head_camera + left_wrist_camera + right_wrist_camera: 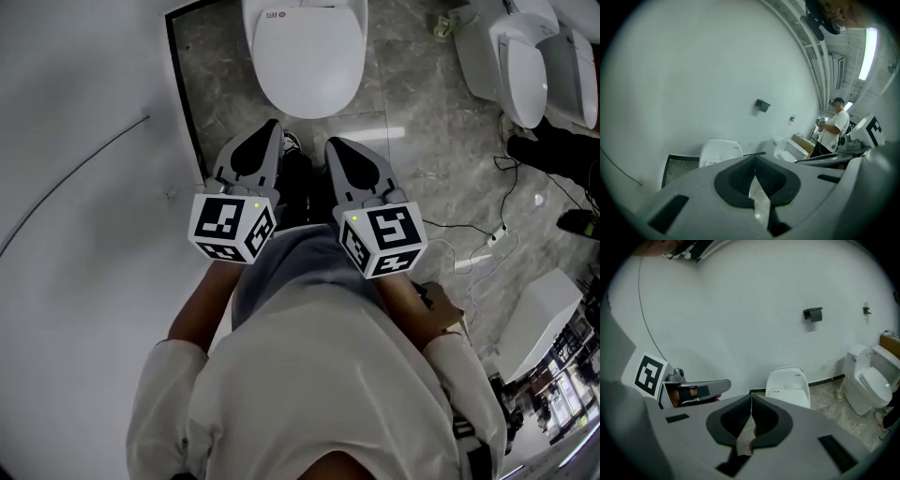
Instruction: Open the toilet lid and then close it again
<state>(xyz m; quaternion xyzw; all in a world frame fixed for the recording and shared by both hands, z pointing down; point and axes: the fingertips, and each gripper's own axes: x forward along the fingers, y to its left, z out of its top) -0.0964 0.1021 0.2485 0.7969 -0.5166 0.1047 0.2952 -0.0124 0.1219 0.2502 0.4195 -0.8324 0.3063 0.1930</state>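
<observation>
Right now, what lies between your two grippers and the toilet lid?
Nothing but bare grey floor: in the head view the left gripper and right gripper point at the closed toilet lid with no object between.

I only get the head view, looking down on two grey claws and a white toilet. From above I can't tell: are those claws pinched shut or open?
Observer: Shut. In their own views, the left gripper and the right gripper each have their jaw tips meeting, with nothing between them.
Operator: What's on the wall behind the toilet?
Observer: The right gripper view shows a small dark fitting fixed to the white wall, above and to the right of the toilet.
Operator: Is anyone else in the room?
Observer: Yes. The left gripper view shows a person in a white shirt standing far off on the right, past the other toilets.
</observation>
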